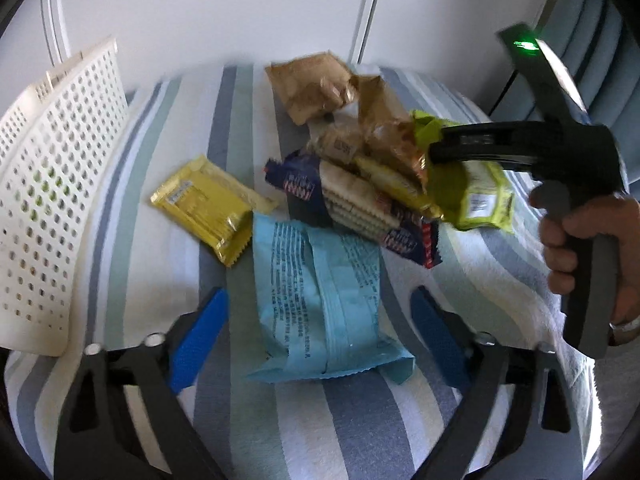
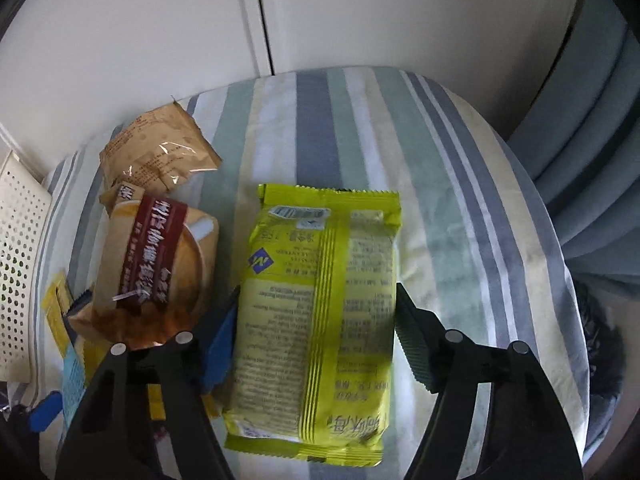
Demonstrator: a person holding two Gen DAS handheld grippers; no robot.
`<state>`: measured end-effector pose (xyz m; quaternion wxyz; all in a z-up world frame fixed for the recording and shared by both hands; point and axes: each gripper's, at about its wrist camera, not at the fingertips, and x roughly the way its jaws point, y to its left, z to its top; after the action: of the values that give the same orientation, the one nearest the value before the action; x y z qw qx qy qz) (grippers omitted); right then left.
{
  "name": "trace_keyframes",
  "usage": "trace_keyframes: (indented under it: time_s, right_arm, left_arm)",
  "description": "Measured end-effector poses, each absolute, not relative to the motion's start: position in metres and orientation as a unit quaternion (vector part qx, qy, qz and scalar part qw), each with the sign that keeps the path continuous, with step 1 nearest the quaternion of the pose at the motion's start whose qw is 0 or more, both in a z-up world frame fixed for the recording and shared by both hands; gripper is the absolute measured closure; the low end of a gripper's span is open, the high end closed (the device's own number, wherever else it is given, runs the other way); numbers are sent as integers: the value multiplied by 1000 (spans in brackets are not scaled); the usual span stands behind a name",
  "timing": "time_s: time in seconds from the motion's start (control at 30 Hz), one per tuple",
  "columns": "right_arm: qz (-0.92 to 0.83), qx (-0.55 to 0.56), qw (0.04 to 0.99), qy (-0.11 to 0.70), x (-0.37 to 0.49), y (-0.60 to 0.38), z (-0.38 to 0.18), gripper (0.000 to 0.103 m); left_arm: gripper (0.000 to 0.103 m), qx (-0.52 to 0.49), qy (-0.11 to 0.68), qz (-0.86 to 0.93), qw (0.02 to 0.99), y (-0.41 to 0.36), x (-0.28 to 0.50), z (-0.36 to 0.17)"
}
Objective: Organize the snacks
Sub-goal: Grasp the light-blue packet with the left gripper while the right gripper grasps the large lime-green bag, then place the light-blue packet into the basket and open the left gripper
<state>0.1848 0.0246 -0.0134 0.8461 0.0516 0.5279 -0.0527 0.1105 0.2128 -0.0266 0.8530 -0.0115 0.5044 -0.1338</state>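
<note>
A lime green snack packet (image 2: 320, 280) sits lengthwise between the pads of my right gripper (image 2: 318, 332), which is shut on it. In the left wrist view the same green packet (image 1: 472, 196) hangs above the right side of the snack pile, held by the right gripper (image 1: 434, 152). My left gripper (image 1: 318, 336) is open. A light blue packet (image 1: 320, 300) lies flat between its blue pads, which do not touch it. A yellow packet (image 1: 204, 204), a dark blue biscuit packet (image 1: 348, 204) and brown packets (image 1: 312, 84) lie on the striped cloth (image 1: 320, 420).
A white perforated basket (image 1: 52, 200) stands at the left edge of the cloth; its wall (image 2: 20, 260) also shows in the right wrist view. A brown packet with a dark red label (image 2: 156, 264) lies left of the green one. A hand (image 1: 580, 240) grips the right handle. White cupboard doors stand behind.
</note>
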Motion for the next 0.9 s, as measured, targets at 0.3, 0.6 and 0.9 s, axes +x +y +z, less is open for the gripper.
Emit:
trace_keyframes:
  time_s: [0.3, 0.6, 0.9]
  right_arm:
    - [-27, 73, 851, 519, 175, 4, -18, 32]
    - [-2, 60, 848, 527, 179, 7, -22, 28]
    - [12, 56, 850, 524, 176, 10, -21, 30]
  left_arm:
    - [40, -1, 515, -128, 848, 205, 117, -34]
    - [46, -9, 493, -130, 860, 211, 110, -23]
    - [49, -7, 462, -120, 879, 220, 97, -5]
